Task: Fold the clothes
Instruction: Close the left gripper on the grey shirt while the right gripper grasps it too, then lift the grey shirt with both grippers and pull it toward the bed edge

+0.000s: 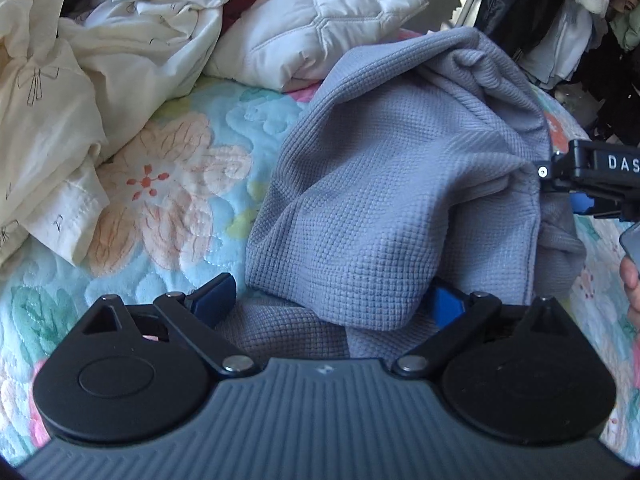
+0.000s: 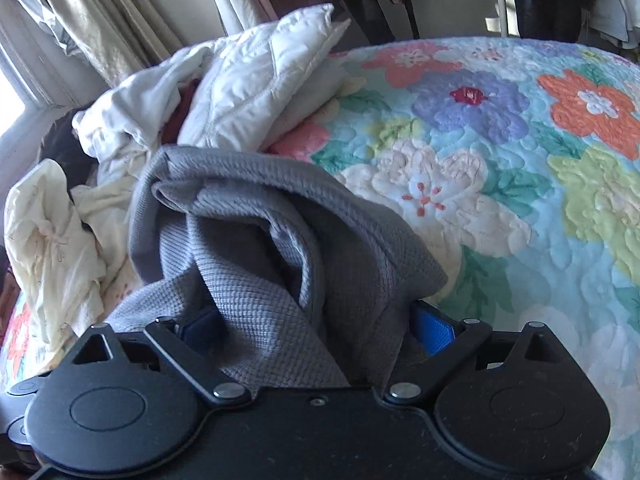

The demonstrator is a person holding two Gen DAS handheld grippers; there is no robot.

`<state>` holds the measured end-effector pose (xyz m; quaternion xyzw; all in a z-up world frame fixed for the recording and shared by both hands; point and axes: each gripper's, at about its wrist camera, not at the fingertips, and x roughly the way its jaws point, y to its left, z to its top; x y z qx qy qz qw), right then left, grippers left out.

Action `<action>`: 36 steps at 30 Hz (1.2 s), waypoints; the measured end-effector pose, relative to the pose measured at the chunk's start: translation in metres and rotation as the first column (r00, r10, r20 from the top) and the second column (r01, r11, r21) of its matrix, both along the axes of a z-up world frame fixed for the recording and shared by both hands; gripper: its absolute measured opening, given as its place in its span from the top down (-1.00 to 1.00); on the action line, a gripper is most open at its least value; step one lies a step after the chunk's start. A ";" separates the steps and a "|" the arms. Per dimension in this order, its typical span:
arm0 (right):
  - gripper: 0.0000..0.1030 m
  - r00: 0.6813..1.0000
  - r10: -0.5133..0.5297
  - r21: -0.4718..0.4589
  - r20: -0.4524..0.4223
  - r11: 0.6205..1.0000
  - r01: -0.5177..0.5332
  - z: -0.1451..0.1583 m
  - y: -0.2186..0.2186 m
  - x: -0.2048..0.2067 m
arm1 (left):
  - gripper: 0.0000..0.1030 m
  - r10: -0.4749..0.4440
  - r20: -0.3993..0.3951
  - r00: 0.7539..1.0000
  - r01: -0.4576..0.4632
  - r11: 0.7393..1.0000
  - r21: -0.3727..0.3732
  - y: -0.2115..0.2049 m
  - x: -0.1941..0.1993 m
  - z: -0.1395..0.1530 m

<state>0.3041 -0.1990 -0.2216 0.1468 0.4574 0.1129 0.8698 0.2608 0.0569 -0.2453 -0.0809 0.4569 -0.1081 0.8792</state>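
My left gripper [image 1: 328, 304] sits low on the flowery quilt [image 1: 180, 184], fingers wide apart around the bumpy grey waffle top [image 1: 384, 200]. My right gripper [image 2: 316, 328] is spread too, with bunched cloth piled between its fingers. White clothes [image 1: 132, 40] crowd the left; open quilt lies right.

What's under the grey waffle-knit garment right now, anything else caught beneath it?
Around the grey waffle-knit garment only the floral quilt shows. Both claws, left and right, stand open with fabric bunched between them. Anything beneath its folds is covered.
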 end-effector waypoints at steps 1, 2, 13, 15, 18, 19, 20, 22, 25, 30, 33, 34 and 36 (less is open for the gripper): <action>-0.93 1.000 0.004 0.014 -0.019 1.000 -0.004 -0.010 0.001 0.001 | -1.00 0.023 -0.008 1.000 -0.023 1.000 -0.009 -0.001 0.001 -0.007; -0.93 1.000 -0.005 0.043 -0.029 0.999 0.006 -0.020 0.003 0.000 | -1.00 0.042 0.004 0.999 -0.042 0.999 -0.003 -0.003 0.000 -0.014; -0.18 0.999 0.039 0.036 0.026 0.999 -0.040 -0.031 0.018 -0.014 | 0.04 -0.002 0.122 0.992 -0.002 0.999 0.032 -0.018 -0.017 -0.019; 0.17 0.999 0.047 0.035 0.024 0.998 -0.048 -0.029 0.021 -0.022 | 0.17 -0.003 0.118 0.993 0.000 1.000 0.025 -0.020 -0.020 -0.018; 0.26 0.999 0.045 0.065 0.022 0.997 -0.047 -0.027 0.020 -0.035 | 0.55 -0.006 0.092 0.996 0.005 1.000 0.009 -0.021 -0.022 -0.013; 0.26 0.999 0.045 0.089 0.015 0.995 -0.046 -0.026 0.019 -0.039 | 0.64 -0.026 0.081 0.996 0.024 1.000 0.018 -0.023 -0.025 -0.008; 0.27 0.999 0.044 0.106 0.009 0.993 -0.044 -0.026 0.018 -0.045 | 0.65 -0.044 0.072 0.996 0.042 0.999 0.029 -0.025 -0.029 -0.005; 0.29 0.998 0.059 0.118 0.003 0.991 -0.058 -0.024 0.019 -0.057 | 0.67 -0.079 0.067 0.995 0.074 0.995 0.070 -0.031 -0.038 -0.001; 0.36 0.996 0.094 0.113 0.001 0.989 -0.093 -0.018 0.021 -0.072 | 0.68 -0.122 0.063 0.991 0.114 0.986 0.119 -0.039 -0.053 0.005; 0.46 0.990 0.140 0.073 0.019 0.987 -0.141 0.001 0.026 -0.096 | 0.68 -0.155 0.053 0.986 0.146 0.978 0.149 -0.048 -0.077 0.021; 0.51 0.983 0.179 0.008 0.049 0.984 -0.180 0.020 0.034 -0.118 | 0.69 -0.192 0.040 0.981 0.186 0.975 0.124 -0.050 -0.093 0.037; 0.52 0.979 0.195 -0.013 0.060 0.981 -0.194 0.026 0.037 -0.125 | 0.69 -0.195 0.037 0.980 0.190 0.976 0.102 -0.048 -0.098 0.043; 0.54 0.971 0.225 -0.046 0.079 0.974 -0.221 0.040 0.042 -0.141 | 0.69 -0.205 0.031 0.978 0.203 0.977 0.069 -0.046 -0.111 0.053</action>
